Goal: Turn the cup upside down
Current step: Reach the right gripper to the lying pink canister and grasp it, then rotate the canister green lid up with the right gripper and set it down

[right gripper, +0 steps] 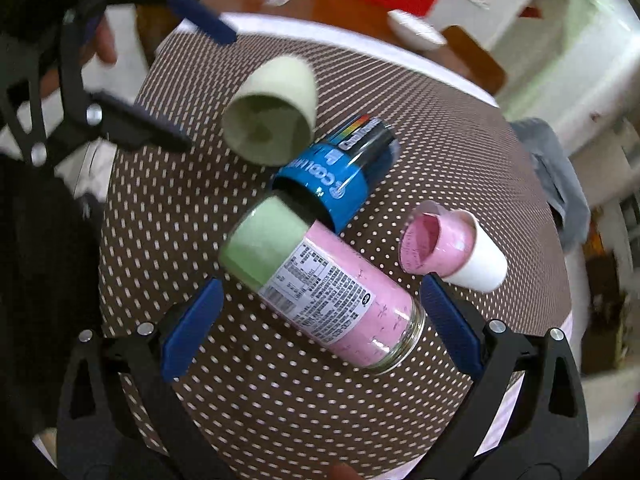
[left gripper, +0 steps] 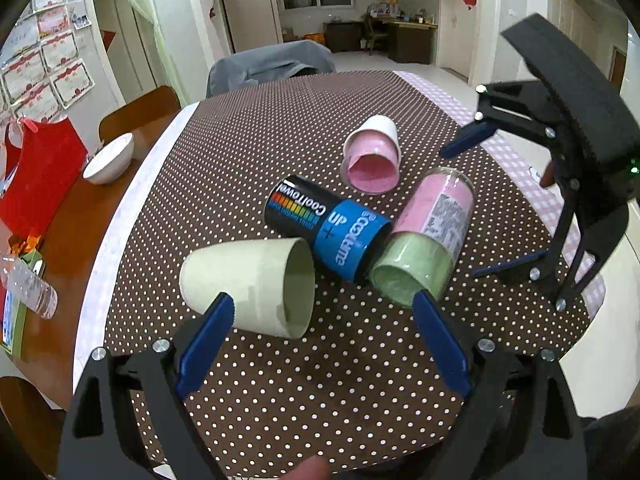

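A pale green cup (left gripper: 248, 286) lies on its side on the dotted tablecloth (left gripper: 280, 380), mouth to the right; it also shows in the right wrist view (right gripper: 276, 116). A pink-lined white cup (left gripper: 374, 156) (right gripper: 452, 246) lies on its side too. A black and blue can (left gripper: 324, 226) (right gripper: 340, 172) and a clear pink and green jar (left gripper: 424, 236) (right gripper: 328, 284) lie between them. My left gripper (left gripper: 324, 306) is open, its left finger just in front of the green cup. My right gripper (right gripper: 320, 284) is open over the jar; it also shows in the left wrist view (left gripper: 492, 200).
A white bowl (left gripper: 110, 158), a red bag (left gripper: 36, 176) and a plastic bottle (left gripper: 30, 284) sit on the wooden table to the left. A grey-covered chair (left gripper: 272, 66) stands behind the table. The table's edge runs near on the right.
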Demonstrator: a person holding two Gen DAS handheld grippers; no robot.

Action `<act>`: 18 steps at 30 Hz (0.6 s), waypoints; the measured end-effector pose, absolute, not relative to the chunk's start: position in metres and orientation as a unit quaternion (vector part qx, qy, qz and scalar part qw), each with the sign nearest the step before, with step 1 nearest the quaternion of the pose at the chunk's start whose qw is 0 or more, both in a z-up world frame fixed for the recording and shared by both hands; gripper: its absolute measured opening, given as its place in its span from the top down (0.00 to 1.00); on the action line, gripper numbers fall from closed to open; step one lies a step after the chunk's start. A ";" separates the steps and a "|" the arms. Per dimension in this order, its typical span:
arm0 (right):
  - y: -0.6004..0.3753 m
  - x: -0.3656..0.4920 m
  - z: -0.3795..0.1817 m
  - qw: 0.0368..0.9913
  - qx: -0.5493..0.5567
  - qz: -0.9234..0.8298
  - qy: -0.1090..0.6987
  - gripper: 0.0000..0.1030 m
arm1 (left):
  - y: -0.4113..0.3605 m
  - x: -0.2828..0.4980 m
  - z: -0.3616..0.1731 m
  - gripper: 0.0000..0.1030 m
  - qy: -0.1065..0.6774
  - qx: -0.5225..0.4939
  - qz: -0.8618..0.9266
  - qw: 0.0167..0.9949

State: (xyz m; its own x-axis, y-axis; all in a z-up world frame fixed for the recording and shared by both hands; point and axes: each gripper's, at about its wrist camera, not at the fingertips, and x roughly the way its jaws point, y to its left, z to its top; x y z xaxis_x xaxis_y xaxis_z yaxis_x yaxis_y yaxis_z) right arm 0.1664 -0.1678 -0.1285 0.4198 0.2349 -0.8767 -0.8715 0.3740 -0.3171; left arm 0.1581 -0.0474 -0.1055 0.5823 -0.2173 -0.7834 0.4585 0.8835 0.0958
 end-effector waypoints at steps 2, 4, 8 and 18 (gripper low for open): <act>-0.161 0.175 -0.135 0.706 -0.446 0.388 0.391 0.06 | -0.046 0.160 -0.108 0.14 0.418 0.144 -0.190 0.877; -0.154 0.178 -0.142 0.677 -0.480 0.399 0.391 0.06 | -0.045 0.161 -0.111 0.14 0.422 0.141 -0.186 0.876; -0.140 0.185 -0.154 0.626 -0.529 0.423 0.386 0.08 | -0.043 0.163 -0.117 0.14 0.429 0.136 -0.180 0.875; -0.119 0.189 -0.187 0.528 -0.600 0.449 0.400 0.21 | -0.040 0.164 -0.128 0.14 0.441 0.130 -0.171 0.871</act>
